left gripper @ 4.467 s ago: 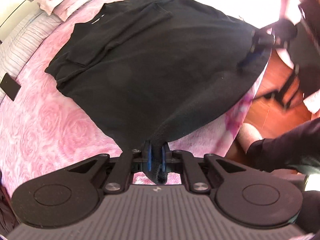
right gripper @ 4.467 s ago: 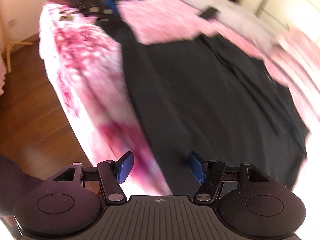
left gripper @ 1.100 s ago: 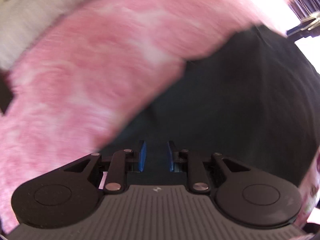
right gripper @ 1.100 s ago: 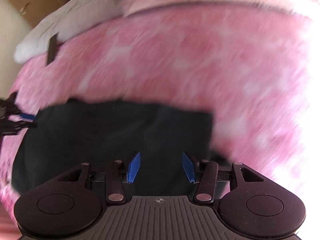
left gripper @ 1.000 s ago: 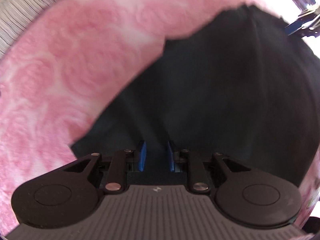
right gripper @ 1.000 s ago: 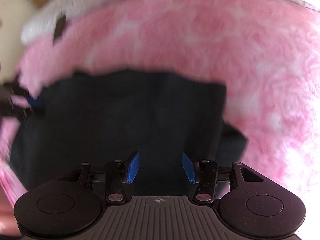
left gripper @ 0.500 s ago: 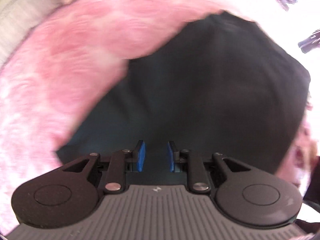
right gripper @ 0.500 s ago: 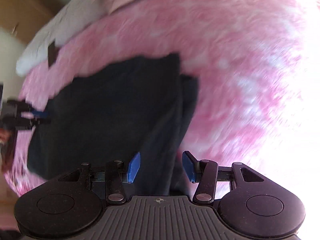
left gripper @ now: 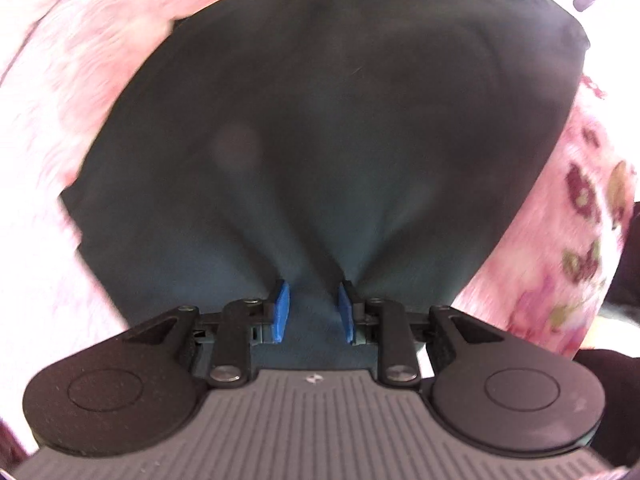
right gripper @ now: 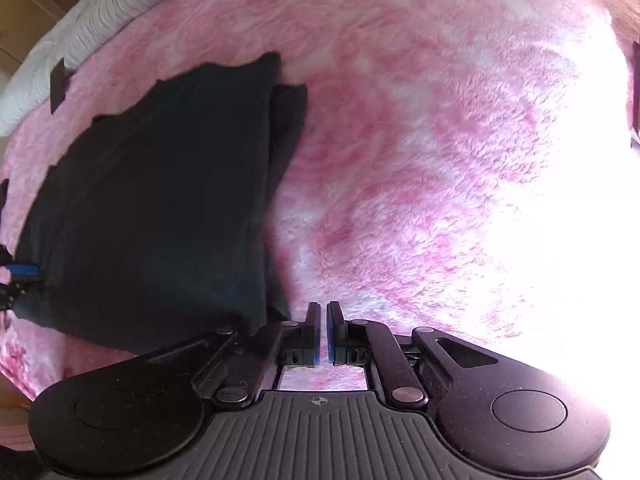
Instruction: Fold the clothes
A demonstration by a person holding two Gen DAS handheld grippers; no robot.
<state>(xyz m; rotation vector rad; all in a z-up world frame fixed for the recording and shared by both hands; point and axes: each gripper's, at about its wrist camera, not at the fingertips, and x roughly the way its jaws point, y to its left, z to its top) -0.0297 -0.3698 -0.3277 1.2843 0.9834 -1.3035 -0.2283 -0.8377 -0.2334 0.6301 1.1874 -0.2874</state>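
A black garment (left gripper: 340, 120) lies folded on the bed and fills most of the left wrist view. My left gripper (left gripper: 312, 312) points down at its near edge. Cloth is bunched between the blue pads (left gripper: 281, 312) and creases fan out from them; the jaws are easing open a little. In the right wrist view the same garment (right gripper: 160, 200) lies to the left, a second layer showing along its right edge. My right gripper (right gripper: 323, 332) is shut with nothing in it, just right of the garment's near corner. The left gripper's blue pad (right gripper: 20, 270) shows at the garment's far left edge.
A fluffy pink blanket (right gripper: 440, 140) covers the bed around the garment. Pale ribbed bedding (right gripper: 92, 24) and a small dark flat object (right gripper: 58, 84) lie at the far left. A floral sheet (left gripper: 592, 220) hangs at the bed's right side. The right of the view is washed out by glare.
The spread-out garment now lies folded over. My right gripper has come off the cloth onto the blanket beside it and its jaws have shut. My left gripper has drawn back along the garment.
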